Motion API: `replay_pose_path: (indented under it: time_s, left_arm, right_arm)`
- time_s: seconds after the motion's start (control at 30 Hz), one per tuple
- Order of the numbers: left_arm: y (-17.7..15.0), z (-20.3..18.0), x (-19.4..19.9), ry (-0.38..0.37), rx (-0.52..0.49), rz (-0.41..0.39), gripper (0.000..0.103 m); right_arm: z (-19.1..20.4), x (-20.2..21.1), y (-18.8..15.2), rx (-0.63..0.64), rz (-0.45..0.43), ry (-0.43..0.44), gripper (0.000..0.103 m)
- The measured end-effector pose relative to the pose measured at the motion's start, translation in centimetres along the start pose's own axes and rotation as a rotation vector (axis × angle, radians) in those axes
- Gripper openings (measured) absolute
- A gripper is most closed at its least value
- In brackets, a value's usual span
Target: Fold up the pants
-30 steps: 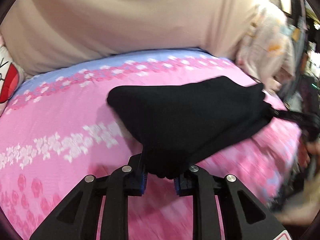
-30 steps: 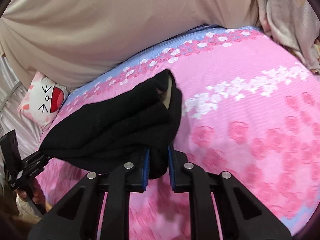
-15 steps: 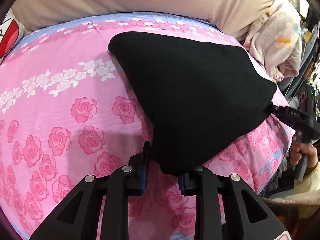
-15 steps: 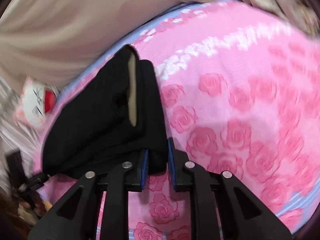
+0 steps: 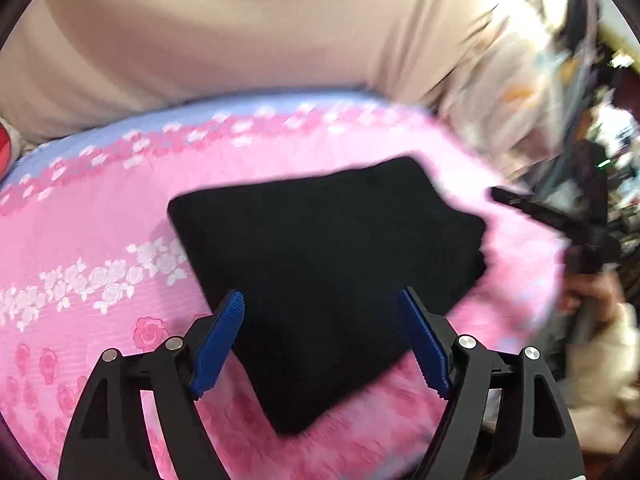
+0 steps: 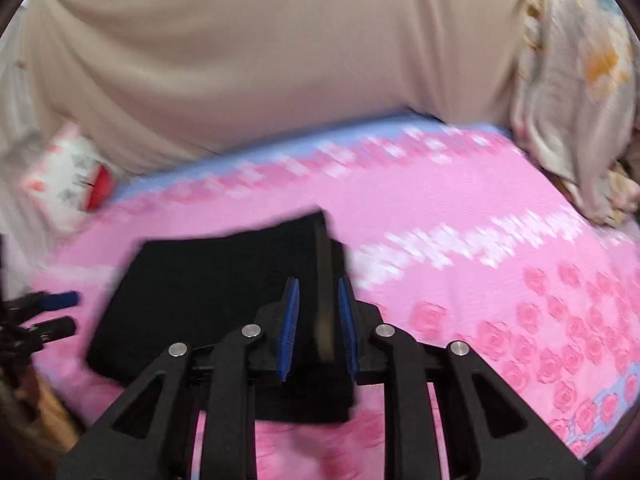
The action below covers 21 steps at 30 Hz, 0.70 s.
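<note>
The black pants (image 5: 320,264) lie folded into a compact rectangle on the pink rose-print bed sheet (image 5: 80,248). My left gripper (image 5: 320,304) is open wide, with its blue pads on either side of the near corner of the pants and holding nothing. In the right wrist view the pants (image 6: 208,292) lie left of centre, with a tan label strip on their right edge. My right gripper (image 6: 318,292) is open a little, and its blue pads straddle that right edge without clamping it. Both views are blurred by motion.
A beige curtain (image 6: 260,60) hangs behind the bed. A white cartoon pillow (image 6: 68,176) lies at the back left. Crumpled pale floral bedding (image 6: 576,92) is heaped at the right. The other gripper shows at the right in the left wrist view (image 5: 560,220).
Both grippers have let go of the pants and opened, the left one wide. The pants, held up and stretched before, now lie flat and folded on the sheet. Both grippers have drawn back.
</note>
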<state>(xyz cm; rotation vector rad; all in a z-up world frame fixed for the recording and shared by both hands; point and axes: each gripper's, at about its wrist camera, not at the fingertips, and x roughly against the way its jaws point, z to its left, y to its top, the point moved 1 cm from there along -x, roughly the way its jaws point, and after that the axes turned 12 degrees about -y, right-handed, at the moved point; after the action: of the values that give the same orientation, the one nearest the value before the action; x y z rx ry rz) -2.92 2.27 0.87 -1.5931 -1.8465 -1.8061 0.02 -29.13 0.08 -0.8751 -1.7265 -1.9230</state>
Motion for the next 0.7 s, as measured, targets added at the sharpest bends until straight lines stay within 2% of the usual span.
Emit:
replay_pose_path:
  time_s: [0.03,0.07,0.1,0.17,0.23,0.27,0.3,0.33,0.37,0.4,0.47,0.57,0.63,0.7]
  left_arm:
    - [-0.5,0.6,-2.1,0.142,-0.003,0.042,0.075]
    - [-0.9,1.1,-3.3,0.204,-0.008,0.065,0.077]
    - [-1.4,1.8,-4.2,0.224,-0.007,0.083,0.080]
    - [-1.6,2.7,-4.2,0.212,0.029,0.073,0.080]
    - [-1.4,2.6,-4.2,0.273,-0.011,0.075,0.082]
    - [-1.5,2.6,-4.2,0.318,-0.042,0.071,0.085]
    - [-1.6,2.9,-4.1,0.314,-0.048,0.070,0.086]
    - [-1.7,3.2,-4.0,0.293,-0.038,0.070,0.085]
    - [-1.8,3.3,-3.5,0.263,-0.027,0.069,0.085]
    - [-1.7,3.3,-3.3,0.246,-0.027,0.067,0.085]
    - [-1.5,3.1,-2.5,0.242,-0.019,0.062,0.084]
    - [-0.4,2.3,-0.2,0.211,0.005,0.001,0.083]
    - [1.0,1.8,0.8,0.210,0.012,-0.062,0.084]
    - [2.1,1.8,0.0,0.247,0.030,-0.081,0.089]
  right_arm:
    - [-0.3,-1.5,-1.1,-0.027,0.060,0.019,0.022]
    - [0.0,-2.4,-1.8,-0.030,0.096,0.036,0.022]
    - [0.7,-2.7,-2.4,-0.016,0.111,0.061,0.021]
    - [3.2,-2.2,-3.3,0.053,0.088,0.026,0.021]
    - [4.4,-2.0,-4.0,0.117,0.068,0.009,0.021]
    - [4.0,-2.2,-4.1,0.122,0.069,0.001,0.016]
    - [3.0,-2.4,-3.9,0.101,0.078,0.013,0.018]
    - [1.3,-2.4,-3.5,0.047,0.089,-0.011,0.017]
    - [-0.1,-2.2,-3.2,0.021,0.089,-0.081,0.021]
    - [-1.4,-1.4,-2.4,-0.007,0.064,-0.117,0.021]
    - [-2.0,0.1,-1.0,-0.051,0.033,-0.052,0.022]
    - [1.3,1.4,0.8,-0.003,-0.013,0.094,0.023]
    - [4.9,0.5,1.3,0.064,-0.006,0.195,0.022]
    - [7.0,-2.3,1.1,0.134,0.032,0.199,0.020]
